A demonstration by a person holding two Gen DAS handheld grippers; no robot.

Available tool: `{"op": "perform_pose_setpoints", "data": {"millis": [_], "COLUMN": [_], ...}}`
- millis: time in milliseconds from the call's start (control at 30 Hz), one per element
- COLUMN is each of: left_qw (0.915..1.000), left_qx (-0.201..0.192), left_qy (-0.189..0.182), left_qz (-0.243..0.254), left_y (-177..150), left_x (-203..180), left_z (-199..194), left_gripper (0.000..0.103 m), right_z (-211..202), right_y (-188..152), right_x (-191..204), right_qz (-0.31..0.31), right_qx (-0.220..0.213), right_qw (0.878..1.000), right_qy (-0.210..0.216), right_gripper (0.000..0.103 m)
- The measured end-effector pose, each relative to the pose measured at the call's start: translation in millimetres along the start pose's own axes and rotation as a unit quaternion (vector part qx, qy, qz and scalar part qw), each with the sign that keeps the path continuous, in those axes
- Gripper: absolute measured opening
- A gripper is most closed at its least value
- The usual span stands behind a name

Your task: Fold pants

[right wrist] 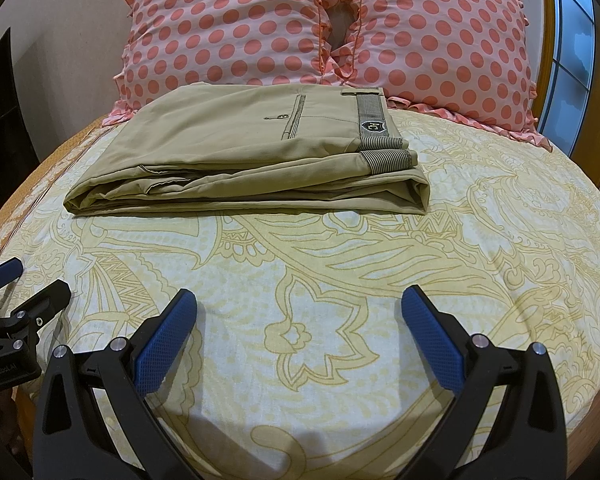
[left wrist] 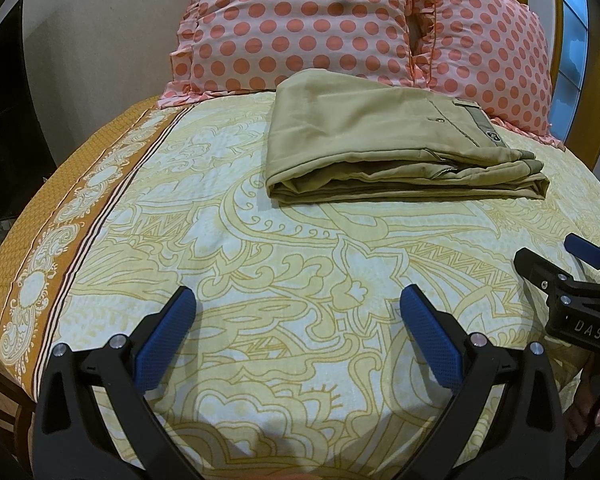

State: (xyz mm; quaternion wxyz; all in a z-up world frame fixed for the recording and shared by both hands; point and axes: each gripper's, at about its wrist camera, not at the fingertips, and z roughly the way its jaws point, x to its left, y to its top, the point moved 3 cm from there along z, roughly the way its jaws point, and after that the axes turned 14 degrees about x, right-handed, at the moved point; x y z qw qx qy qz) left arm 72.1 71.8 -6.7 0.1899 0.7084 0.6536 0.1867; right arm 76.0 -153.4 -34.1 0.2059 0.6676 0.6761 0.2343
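Khaki pants [left wrist: 380, 140] lie folded in a flat rectangular stack on the bed, near the pillows; they also show in the right wrist view [right wrist: 244, 156], waistband and label to the right. My left gripper [left wrist: 298, 300] is open and empty, held above the sheet well short of the pants. My right gripper [right wrist: 299, 300] is open and empty, also short of the pants. The right gripper shows at the right edge of the left wrist view [left wrist: 572, 276]; the left gripper shows at the left edge of the right wrist view [right wrist: 16, 292].
The bed has a yellow floral sheet [left wrist: 260, 264] with an orange border [left wrist: 32, 264] on the left. Two pink polka-dot pillows [right wrist: 228, 20] [right wrist: 440, 40] lean behind the pants. A window [right wrist: 572, 40] is at right, dark furniture [left wrist: 4, 128] at left.
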Motion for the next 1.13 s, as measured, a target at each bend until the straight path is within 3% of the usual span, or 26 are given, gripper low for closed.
{"op": "perform_pose_setpoints", "data": {"millis": [1133], "left_qw": [1.0000], "left_qx": [-0.004], "left_qy": [0.001], "left_qz": [-0.002], "left_y": [-0.3], "left_x": [-2.2], "left_z": [-0.3], "left_gripper": [0.101], "right_z": [0.3], "right_y": [0.0], "right_x": [-0.1], "right_qz": [0.000], "right_qx": [0.000], "right_qw": [1.000], "right_qy": [0.000], "right_gripper": [0.102]}}
